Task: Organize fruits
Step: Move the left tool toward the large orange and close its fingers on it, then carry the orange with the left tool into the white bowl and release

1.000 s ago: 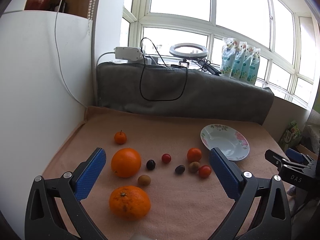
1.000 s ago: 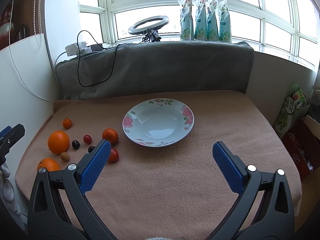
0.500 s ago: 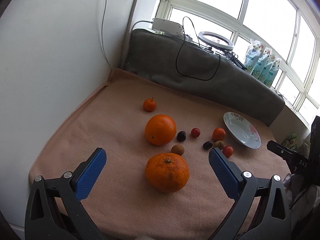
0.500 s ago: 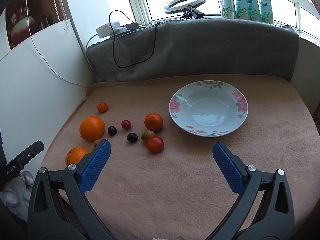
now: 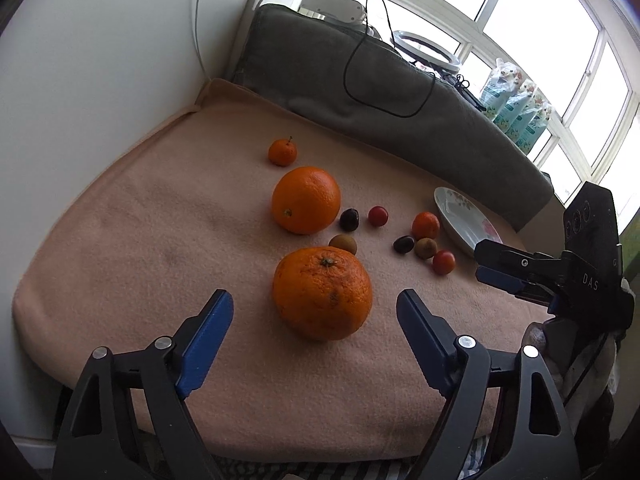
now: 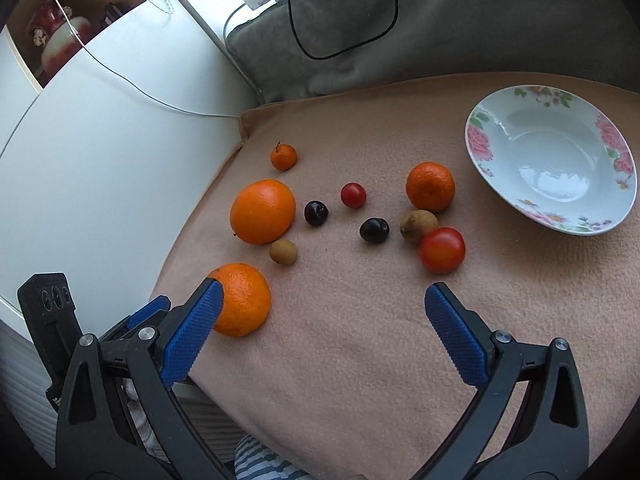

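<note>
the surface (image 5: 120, 240) now fills more of both views than a second ago. the floral plate (image 6: 552, 160) lies empty. left of it lies the rough orange (image 5: 322, 292), now between the closing, untouching fingers of the left tool (image 5: 316, 312). the right tool (image 6: 324, 316) is released, now over the fruit.

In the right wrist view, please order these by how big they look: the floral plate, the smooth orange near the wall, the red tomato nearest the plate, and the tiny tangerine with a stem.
1. floral plate
2. smooth orange
3. red tomato
4. tiny tangerine

The tangerine lies farther from the camera than the tomato, so their order is less sure.
</note>
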### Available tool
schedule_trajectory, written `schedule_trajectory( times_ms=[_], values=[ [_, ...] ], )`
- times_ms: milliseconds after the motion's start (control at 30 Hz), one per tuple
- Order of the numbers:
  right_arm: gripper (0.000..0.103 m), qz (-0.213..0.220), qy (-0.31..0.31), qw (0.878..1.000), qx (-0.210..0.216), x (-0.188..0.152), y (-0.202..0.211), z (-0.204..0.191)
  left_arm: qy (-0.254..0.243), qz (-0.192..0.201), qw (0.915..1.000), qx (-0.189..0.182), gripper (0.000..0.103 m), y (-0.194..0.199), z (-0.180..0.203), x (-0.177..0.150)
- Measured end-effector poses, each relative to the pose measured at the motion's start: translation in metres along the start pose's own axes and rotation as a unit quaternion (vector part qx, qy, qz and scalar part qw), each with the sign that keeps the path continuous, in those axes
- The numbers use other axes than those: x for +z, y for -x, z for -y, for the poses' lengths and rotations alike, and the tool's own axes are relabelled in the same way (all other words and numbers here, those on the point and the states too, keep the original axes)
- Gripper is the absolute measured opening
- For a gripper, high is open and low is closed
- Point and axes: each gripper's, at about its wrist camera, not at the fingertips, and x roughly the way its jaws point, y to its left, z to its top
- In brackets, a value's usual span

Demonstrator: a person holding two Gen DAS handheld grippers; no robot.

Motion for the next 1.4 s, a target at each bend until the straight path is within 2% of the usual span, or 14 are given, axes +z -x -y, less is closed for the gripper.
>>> schedule_trajectory(
  times_ms=[100, 200, 367, 500, 533, 700, 867, 1067, 1300, 1400],
  values=[
    [0.100, -0.020, 0.000, 1.000, 0.020, 0.000, -0.015, -0.007, 0.002, -0.016, 0.9999, -0.005, 0.077, -0.009, -0.001, -0.005],
    [0.099, -0.045, 0.000, 0.998, 0.044, 0.001, -0.032, -0.015, 0.000, -0.026, 0.9997, -0.001, 0.077, -0.015, -0.002, -0.007],
    [0.098, -0.076, 0.012, 0.995, 0.056, -0.002, -0.056, -0.030, 0.001, -0.034, 0.9994, -0.001, 0.076, -0.022, -0.003, -0.009],
    [0.090, -0.102, 0.007, 0.991, 0.082, -0.002, -0.074, -0.037, -0.003, -0.040, 0.9992, -0.005, 0.065, -0.026, -0.005, -0.010],
    [0.089, -0.108, 0.009, 0.991, 0.083, -0.002, -0.078, -0.039, -0.004, -0.040, 0.9992, -0.006, 0.065, -0.026, -0.005, -0.010],
    [0.089, -0.123, 0.009, 0.989, 0.087, -0.004, -0.094, -0.043, -0.009, -0.042, 0.9990, -0.011, 0.063, -0.029, -0.004, -0.009],
    [0.084, -0.137, 0.003, 0.986, 0.096, -0.007, -0.106, -0.041, -0.011, -0.045, 0.9987, -0.022, 0.058, -0.031, -0.002, -0.008],
    [0.080, -0.144, -0.002, 0.984, 0.107, -0.007, -0.114, -0.043, -0.012, -0.047, 0.9985, -0.026, 0.058, -0.034, -0.003, -0.008],
    [0.069, -0.151, -0.003, 0.980, 0.130, -0.009, -0.120, -0.044, -0.011, -0.047, 0.9984, -0.028, 0.058, -0.034, -0.004, -0.008],
    [0.068, -0.151, 0.003, 0.980, 0.133, -0.010, -0.119, -0.045, -0.014, -0.047, 0.9985, -0.026, 0.058, -0.033, -0.004, -0.009]
  ],
)
